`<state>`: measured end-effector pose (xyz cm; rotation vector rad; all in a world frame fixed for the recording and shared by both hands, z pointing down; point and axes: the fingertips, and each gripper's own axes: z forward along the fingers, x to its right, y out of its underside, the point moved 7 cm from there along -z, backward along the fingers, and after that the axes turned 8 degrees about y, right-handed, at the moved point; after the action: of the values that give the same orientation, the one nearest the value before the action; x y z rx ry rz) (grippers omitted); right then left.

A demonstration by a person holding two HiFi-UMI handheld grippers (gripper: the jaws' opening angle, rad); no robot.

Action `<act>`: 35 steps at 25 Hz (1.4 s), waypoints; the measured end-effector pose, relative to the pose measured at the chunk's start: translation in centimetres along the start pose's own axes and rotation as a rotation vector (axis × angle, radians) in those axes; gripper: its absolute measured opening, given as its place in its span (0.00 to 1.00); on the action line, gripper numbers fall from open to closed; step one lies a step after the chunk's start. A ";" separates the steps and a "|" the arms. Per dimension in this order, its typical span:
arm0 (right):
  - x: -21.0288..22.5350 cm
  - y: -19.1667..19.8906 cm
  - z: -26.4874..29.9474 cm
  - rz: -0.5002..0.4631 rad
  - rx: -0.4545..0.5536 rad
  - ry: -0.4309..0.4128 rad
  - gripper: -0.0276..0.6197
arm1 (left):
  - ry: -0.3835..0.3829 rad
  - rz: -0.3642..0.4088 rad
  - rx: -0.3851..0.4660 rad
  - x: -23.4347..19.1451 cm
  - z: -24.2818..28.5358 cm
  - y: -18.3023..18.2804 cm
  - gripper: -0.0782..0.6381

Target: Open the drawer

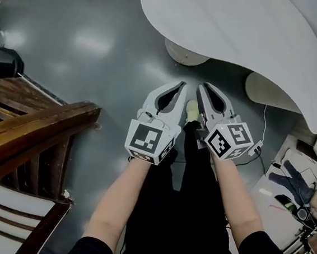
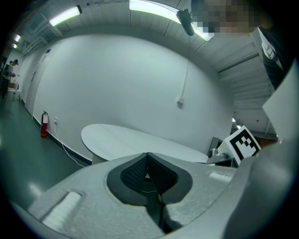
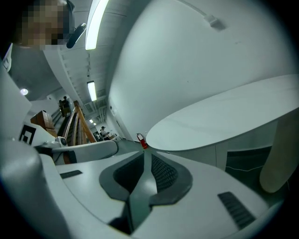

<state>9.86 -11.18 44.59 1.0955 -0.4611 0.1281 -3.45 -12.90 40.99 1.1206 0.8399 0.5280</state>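
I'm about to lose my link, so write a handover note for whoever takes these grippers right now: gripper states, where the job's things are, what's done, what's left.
Left gripper: shut, empty.
Right gripper: jaws slightly apart, nothing between them.
Both are held side by side above the grey floor, pointing toward the white oval table.
No drawer shows in any view.
Done: nothing visible.
Left: find the drawer, grip it, pull it open.

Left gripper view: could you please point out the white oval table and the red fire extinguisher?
White oval table (image 2: 135, 140): left gripper view, bare top.
Red fire extinguisher (image 2: 44, 126): left gripper view, body.
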 end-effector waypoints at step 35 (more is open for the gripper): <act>12.6 12.0 23.2 0.079 0.046 0.101 0.27 | -0.069 -0.030 0.065 -15.1 11.0 15.3 0.12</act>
<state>10.44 -27.60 68.51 1.1101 -0.4128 0.2637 -3.02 -24.70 62.06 1.1778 0.8176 0.4367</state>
